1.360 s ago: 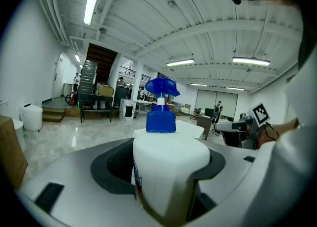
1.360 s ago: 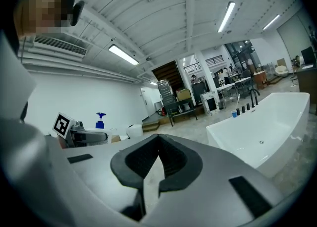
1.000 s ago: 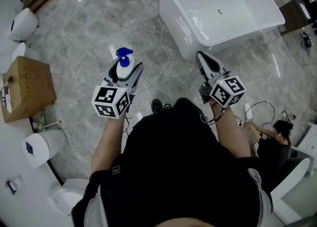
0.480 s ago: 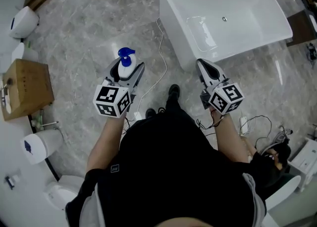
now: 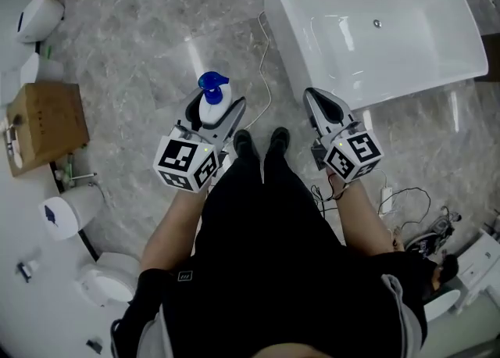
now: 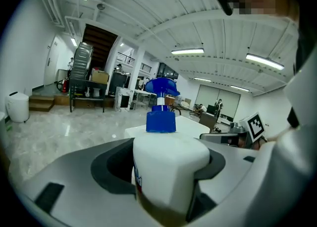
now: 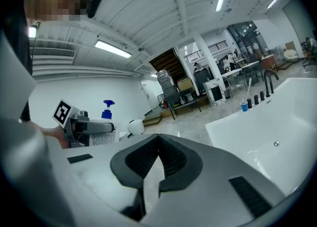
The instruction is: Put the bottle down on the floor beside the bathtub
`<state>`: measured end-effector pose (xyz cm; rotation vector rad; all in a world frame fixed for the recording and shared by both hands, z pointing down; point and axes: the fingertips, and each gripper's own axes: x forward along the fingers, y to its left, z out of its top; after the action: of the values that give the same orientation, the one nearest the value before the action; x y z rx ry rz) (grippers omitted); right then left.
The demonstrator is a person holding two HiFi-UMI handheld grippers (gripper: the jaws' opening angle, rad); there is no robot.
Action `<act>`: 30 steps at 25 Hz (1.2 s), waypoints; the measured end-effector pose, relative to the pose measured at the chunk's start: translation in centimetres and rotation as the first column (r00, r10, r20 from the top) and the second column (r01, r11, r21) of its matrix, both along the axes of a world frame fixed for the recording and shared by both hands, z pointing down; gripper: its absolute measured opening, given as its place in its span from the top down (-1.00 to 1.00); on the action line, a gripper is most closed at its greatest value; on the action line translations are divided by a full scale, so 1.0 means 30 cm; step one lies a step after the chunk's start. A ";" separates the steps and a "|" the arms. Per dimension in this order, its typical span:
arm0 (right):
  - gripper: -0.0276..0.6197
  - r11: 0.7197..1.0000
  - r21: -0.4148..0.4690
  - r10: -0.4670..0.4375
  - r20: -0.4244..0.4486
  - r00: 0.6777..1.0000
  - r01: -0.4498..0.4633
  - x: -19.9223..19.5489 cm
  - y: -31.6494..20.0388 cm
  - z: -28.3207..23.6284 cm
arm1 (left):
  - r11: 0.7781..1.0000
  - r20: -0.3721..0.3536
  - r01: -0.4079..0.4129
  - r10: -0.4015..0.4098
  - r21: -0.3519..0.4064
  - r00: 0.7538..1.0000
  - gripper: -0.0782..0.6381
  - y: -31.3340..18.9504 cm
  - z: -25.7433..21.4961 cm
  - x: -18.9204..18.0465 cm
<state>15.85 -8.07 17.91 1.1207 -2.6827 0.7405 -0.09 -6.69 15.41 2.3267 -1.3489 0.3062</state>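
A white bottle [image 5: 211, 108] with a blue pump top [image 6: 160, 103] stands upright between the jaws of my left gripper [image 5: 214, 108], which is shut on it at waist height above the grey marble floor. In the left gripper view the bottle's white body [image 6: 168, 169] fills the gap between the dark pads. My right gripper [image 5: 320, 103] is shut with nothing in it, its tips over the near rim of the white bathtub [image 5: 437, 59]. The right gripper view shows the tub [image 7: 267, 122] on the right and the held bottle [image 7: 107, 109] on the left.
A white cable [image 5: 264, 83] trails over the floor along the tub's left side. A cardboard box [image 5: 43, 123], a bin [image 5: 66, 212] and white toilets [image 5: 37, 19] line the left wall. More cables and a plug strip [image 5: 391, 192] lie at the right. My shoes [image 5: 262, 142] stand between the grippers.
I have walked closer to the bathtub, so it now lies just ahead of the right gripper. Both grippers keep their pose; the bottle stays held in the left one.
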 end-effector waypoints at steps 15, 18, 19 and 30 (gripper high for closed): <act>0.82 0.991 -0.119 -0.067 -0.044 0.997 0.061 -0.257 -0.216 0.543 | 0.994 0.013 -0.045 0.046 -0.099 0.999 -0.07 -0.314 0.575 -0.095; 0.82 0.990 -0.133 -0.053 -0.027 0.998 0.049 -0.264 -0.236 0.672 | 0.993 0.002 -0.041 0.042 -0.109 0.999 -0.07 -0.352 0.685 -0.099; 0.82 0.989 -0.143 -0.043 -0.028 0.999 0.038 -0.262 -0.248 0.715 | 0.993 0.002 -0.039 0.039 -0.115 0.999 -0.07 -0.361 0.724 -0.103; 0.82 0.985 -0.164 -0.059 -0.019 0.998 0.055 -0.307 -0.314 1.016 | 0.980 -0.017 -0.052 0.050 -0.191 0.999 -0.07 -0.374 1.076 -0.100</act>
<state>6.64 -17.49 48.38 1.0021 -2.5680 0.9121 -3.08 -17.90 47.70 2.2014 -1.1992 0.4175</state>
